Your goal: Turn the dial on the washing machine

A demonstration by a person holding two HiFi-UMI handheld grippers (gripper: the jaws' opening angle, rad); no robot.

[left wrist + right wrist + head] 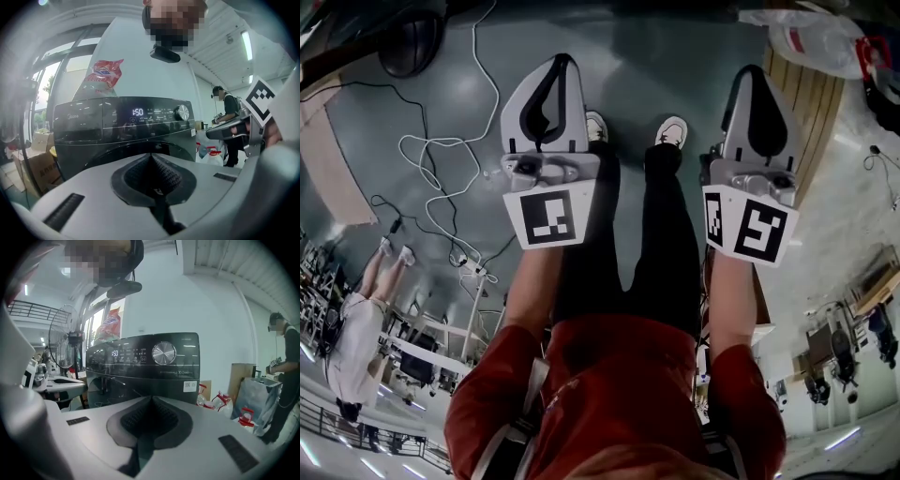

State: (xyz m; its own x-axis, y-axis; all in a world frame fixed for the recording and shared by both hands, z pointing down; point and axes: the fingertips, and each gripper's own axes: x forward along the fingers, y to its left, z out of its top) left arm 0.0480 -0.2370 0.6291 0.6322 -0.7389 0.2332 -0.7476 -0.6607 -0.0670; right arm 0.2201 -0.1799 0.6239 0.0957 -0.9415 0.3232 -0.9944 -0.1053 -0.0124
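Note:
A dark grey washing machine [122, 136] stands ahead, its display lit. Its round silver dial [182, 112] sits at the panel's right end, and the right gripper view also shows the dial [163, 353] above the jaw tips. My left gripper [151, 157] is shut and holds nothing, well short of the machine. My right gripper [151, 399] is also shut and empty, apart from the dial. In the head view the left gripper [553, 70] and right gripper [755, 75] hang side by side above the person's legs and shoes. The machine is out of that view.
A red and white bag [104, 72] lies on top of the machine. A person [281, 357] stands to the right near plastic bags [220, 401]. A fan [70, 341] stands at the left. Cables [441, 159] run over the floor, and a wooden pallet [806, 103] lies at the right.

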